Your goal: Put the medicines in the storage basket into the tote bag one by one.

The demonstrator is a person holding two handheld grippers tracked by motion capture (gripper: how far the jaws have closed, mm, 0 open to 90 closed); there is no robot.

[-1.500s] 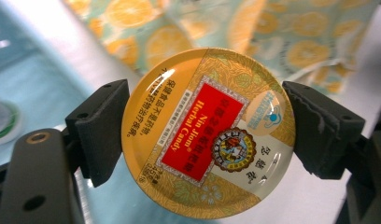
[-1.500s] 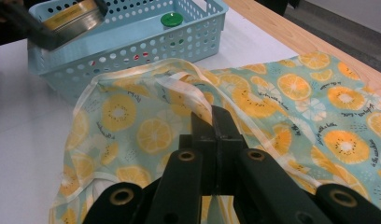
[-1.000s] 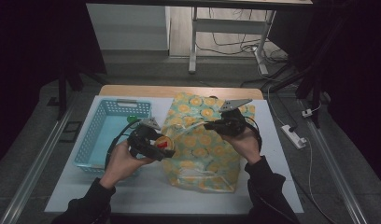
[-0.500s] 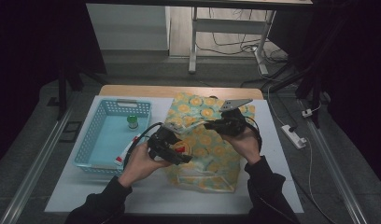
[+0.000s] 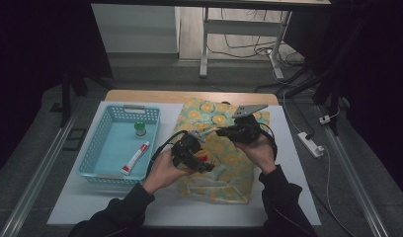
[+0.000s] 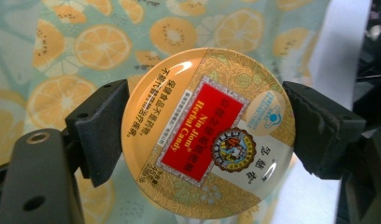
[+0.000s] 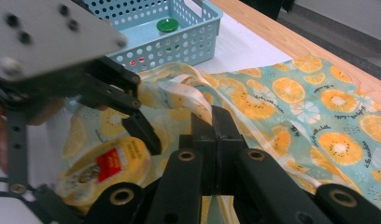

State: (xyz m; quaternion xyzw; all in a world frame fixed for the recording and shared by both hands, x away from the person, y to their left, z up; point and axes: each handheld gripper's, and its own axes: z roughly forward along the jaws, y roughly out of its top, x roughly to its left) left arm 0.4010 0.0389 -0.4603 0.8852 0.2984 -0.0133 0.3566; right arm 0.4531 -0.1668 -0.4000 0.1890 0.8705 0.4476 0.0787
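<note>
Midway, by the look of it: the left gripper (image 6: 205, 135) has its two black jaws clamped on the rim of a round herbal candy tin (image 6: 208, 131), carried just above the fruit-print bag (image 5: 224, 148) that lies across the middle of the tabletop, toward its right edge. The right gripper (image 7: 216, 122) has its jaws pressed together on the bag's pale hem, lifting it so the mouth gapes toward the tin. What seems left is slipping the tin through that opening and letting go — no part of it is inside yet.

The tin is a flat disc, glossy enough to catch glare, gold with a red label at its centre. The bag is thin, soft cloth printed with orange slices on pale teal — it folds and puckers where it is pinched. Near the left edge of the tabletop sits a light blue perforated plastic basket (image 5: 98, 143), holding a green-capped jar (image 5: 140, 129) and a white tube (image 5: 135, 157).
</note>
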